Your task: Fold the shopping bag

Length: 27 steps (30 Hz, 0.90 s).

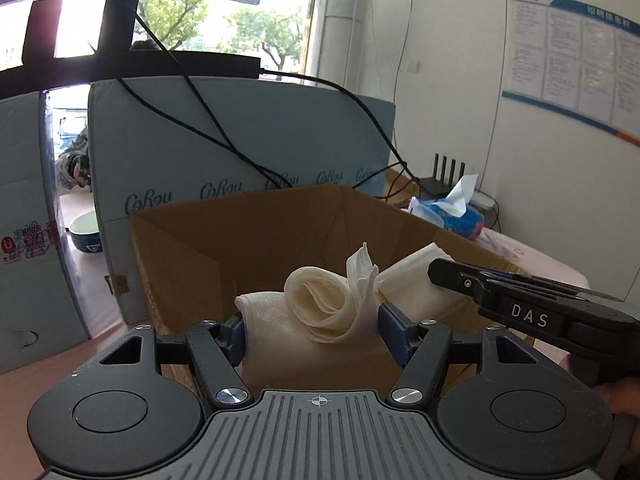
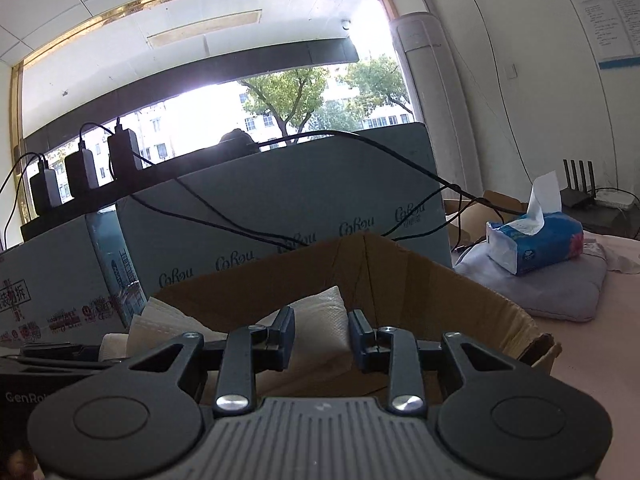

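The white fabric shopping bag (image 1: pixel 320 300) is rolled into a loose bundle and hangs over an open cardboard box (image 1: pixel 240 240). My left gripper (image 1: pixel 316 334) is shut on the thick part of the bundle, its blue pads pressing on both sides. From the right, my right gripper (image 1: pixel 440 274) grips the bag's other end. In the right wrist view the same bag (image 2: pixel 320 312) fills the gap between the fingers of my right gripper (image 2: pixel 322 336), above the box (image 2: pixel 440 300). The left gripper's black body shows at that view's left edge.
Tall blue-grey cartons (image 1: pixel 240 140) stand right behind the box, with black cables draped over them. A blue tissue pack (image 2: pixel 536 240) lies on a grey cushion (image 2: pixel 560 288) to the right on the pink surface. A bowl (image 1: pixel 86 232) sits far left, a router (image 1: pixel 448 176) at the back right.
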### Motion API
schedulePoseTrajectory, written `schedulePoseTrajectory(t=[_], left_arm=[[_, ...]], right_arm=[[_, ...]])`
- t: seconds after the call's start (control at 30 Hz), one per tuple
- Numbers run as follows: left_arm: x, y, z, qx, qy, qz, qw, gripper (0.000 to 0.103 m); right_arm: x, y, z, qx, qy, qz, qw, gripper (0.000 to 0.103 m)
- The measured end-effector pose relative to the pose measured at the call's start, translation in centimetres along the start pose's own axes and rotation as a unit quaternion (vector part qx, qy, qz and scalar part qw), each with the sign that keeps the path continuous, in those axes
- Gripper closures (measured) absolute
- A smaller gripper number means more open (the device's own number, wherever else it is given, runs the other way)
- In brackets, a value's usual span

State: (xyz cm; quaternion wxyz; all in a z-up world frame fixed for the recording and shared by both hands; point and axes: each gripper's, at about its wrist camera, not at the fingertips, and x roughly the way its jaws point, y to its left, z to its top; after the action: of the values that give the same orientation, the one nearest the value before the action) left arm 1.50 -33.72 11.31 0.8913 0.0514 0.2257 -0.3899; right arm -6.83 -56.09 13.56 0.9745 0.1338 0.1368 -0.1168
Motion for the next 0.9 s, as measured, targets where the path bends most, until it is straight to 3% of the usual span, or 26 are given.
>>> schedulePoseTrajectory(t=[0.1, 0.23, 0.3, 0.57, 0.9], left_arm=[[-0.1, -0.2, 0.1, 0.011, -0.001, 0.015, 0.9998, 0.031], [-1.2, -0.2, -0.2, 0.013, -0.011, 0.023, 0.9996, 0.023], [-1.9, -0.1, -0.4, 0.011, -0.017, 0.026, 0.9994, 0.019], [-6.0, 0.3, -0.9, 0.022, -0.059, 0.083, 0.9946, 0.003], [-13.4, 4.6, -4.8, -0.019, -0.122, 0.138, 0.9826, 0.0]], right_arm=[[0.1, 0.3, -0.3, -0.01, 0.018, -0.01, 1.0, 0.069], [-0.8, 1.2, 0.0, -0.036, 0.013, -0.033, 0.999, 0.047], [-1.5, 1.8, 0.0, -0.045, 0.006, -0.037, 0.998, 0.044], [-4.6, 5.4, 0.5, -0.076, -0.016, -0.01, 0.997, 0.034], [-8.2, 12.5, -0.9, -0.109, -0.029, 0.027, 0.993, 0.023]])
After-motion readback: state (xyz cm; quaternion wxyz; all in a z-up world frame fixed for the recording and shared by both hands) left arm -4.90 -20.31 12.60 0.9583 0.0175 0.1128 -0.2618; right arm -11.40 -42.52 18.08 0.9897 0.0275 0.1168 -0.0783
